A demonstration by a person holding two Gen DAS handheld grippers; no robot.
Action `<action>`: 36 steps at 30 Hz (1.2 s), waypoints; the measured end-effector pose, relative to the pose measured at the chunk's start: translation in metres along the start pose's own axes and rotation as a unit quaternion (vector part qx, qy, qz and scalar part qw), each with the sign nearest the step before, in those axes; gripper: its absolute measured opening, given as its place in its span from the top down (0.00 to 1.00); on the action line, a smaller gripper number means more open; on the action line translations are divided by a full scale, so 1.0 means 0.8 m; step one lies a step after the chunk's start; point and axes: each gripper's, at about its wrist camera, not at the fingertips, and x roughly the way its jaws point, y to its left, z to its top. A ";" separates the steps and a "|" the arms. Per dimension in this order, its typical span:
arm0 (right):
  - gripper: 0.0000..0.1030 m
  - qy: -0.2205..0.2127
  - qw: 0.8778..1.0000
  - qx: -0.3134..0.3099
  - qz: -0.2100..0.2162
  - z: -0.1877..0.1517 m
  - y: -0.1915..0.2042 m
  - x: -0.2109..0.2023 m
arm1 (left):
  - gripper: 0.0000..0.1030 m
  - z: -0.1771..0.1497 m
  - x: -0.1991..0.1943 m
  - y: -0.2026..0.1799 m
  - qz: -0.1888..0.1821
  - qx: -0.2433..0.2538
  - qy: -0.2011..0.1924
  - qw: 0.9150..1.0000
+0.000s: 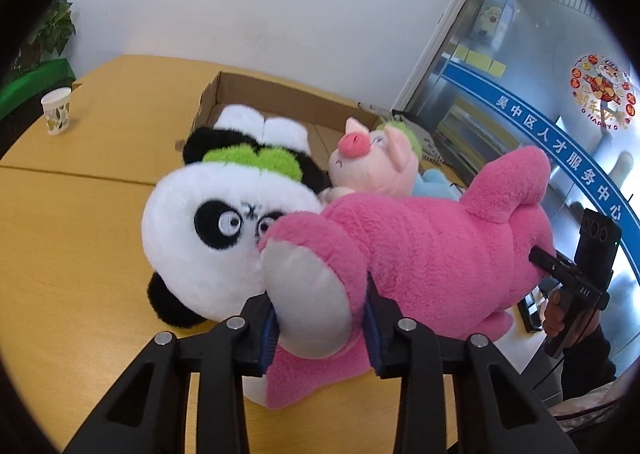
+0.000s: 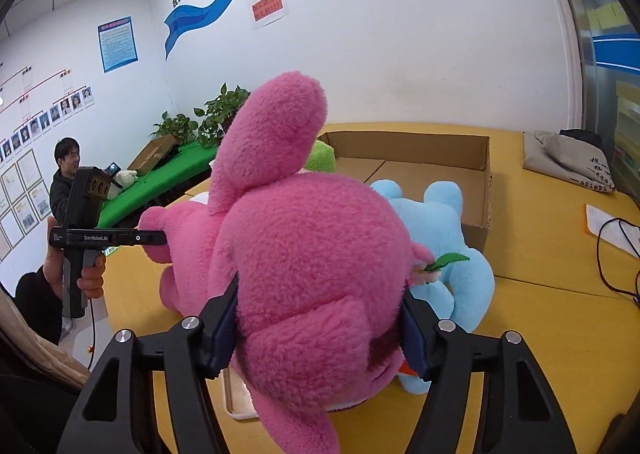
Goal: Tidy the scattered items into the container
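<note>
Both fingers pinch the pink plush [image 1: 420, 254] (left [image 1: 320, 334], right [image 2: 320, 338]) before the open-topped box [image 2: 476, 189].

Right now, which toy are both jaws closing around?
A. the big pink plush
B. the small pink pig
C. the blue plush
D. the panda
A: the left gripper has its jaws around a grey-soled foot of the big pink plush, and the right gripper has its jaws on either side of the same toy's body.
</note>
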 end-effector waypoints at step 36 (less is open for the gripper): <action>0.34 -0.216 0.975 -0.036 -0.040 0.305 -0.049 0.010 | 0.69 0.380 0.013 -0.045 0.006 0.126 -0.177 0.976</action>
